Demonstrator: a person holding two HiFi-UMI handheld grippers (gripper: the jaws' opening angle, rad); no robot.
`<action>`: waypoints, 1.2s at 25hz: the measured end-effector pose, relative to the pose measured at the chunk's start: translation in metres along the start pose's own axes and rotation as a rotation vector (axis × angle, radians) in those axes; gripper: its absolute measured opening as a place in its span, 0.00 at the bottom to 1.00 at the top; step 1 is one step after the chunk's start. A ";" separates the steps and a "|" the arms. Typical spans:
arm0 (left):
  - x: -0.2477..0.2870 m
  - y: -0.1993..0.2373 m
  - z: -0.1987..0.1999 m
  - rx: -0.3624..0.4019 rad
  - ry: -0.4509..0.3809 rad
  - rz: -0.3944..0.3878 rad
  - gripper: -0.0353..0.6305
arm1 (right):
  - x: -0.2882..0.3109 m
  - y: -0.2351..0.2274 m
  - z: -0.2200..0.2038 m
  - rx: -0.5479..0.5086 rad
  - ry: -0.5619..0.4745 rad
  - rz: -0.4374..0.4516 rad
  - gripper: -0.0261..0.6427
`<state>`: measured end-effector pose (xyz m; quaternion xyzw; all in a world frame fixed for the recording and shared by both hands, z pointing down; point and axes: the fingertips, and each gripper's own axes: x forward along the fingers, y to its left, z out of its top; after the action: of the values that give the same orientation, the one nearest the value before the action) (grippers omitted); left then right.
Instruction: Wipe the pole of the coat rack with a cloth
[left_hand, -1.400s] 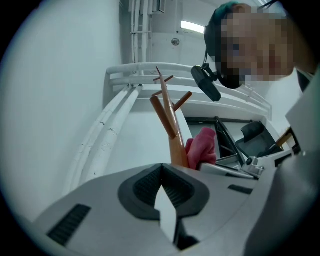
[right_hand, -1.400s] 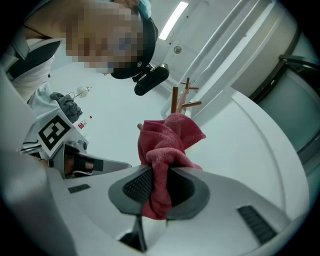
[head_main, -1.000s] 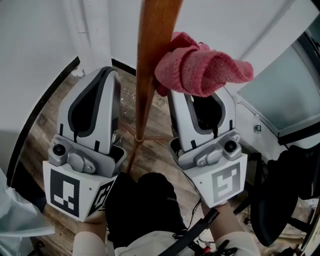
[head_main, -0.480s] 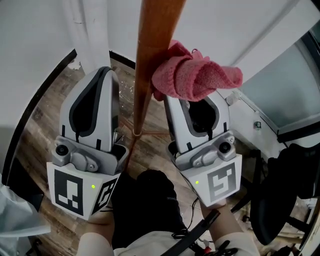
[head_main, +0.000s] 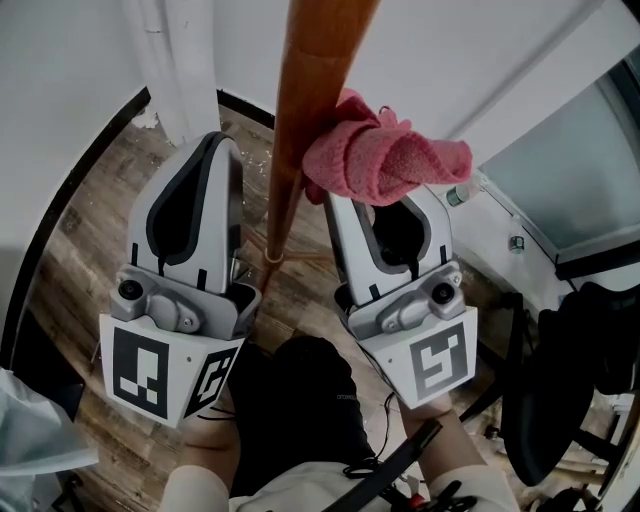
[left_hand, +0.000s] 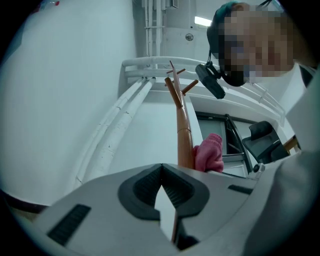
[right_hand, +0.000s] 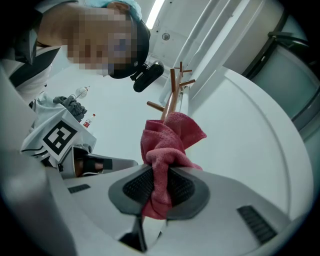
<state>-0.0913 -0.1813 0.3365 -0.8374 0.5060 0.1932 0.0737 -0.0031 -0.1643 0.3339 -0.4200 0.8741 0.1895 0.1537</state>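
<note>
Pink cloth is clamped in right hand-held gripper and pressed against wooden pole; soft, light, likely bunches, best gripped mid-fold. Left hand-held gripper is clenched, empty.

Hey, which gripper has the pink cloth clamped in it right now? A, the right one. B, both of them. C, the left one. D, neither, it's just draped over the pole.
A: in the right gripper view, the right gripper has its jaws closed on the pink cloth, while the left gripper shows its jaws together with nothing between them.
</note>
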 end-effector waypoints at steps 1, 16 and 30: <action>0.001 0.000 -0.001 0.006 0.000 -0.003 0.07 | -0.001 0.000 -0.002 0.001 0.005 -0.001 0.15; -0.017 0.001 -0.019 0.361 -0.073 0.041 0.07 | -0.015 0.007 -0.032 0.008 0.040 0.003 0.15; -0.032 0.017 -0.056 0.321 0.021 0.047 0.07 | -0.029 0.019 -0.069 0.025 0.134 0.008 0.15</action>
<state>-0.1057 -0.1811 0.4023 -0.8048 0.5505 0.1030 0.1967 -0.0081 -0.1660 0.4111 -0.4262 0.8864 0.1505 0.0996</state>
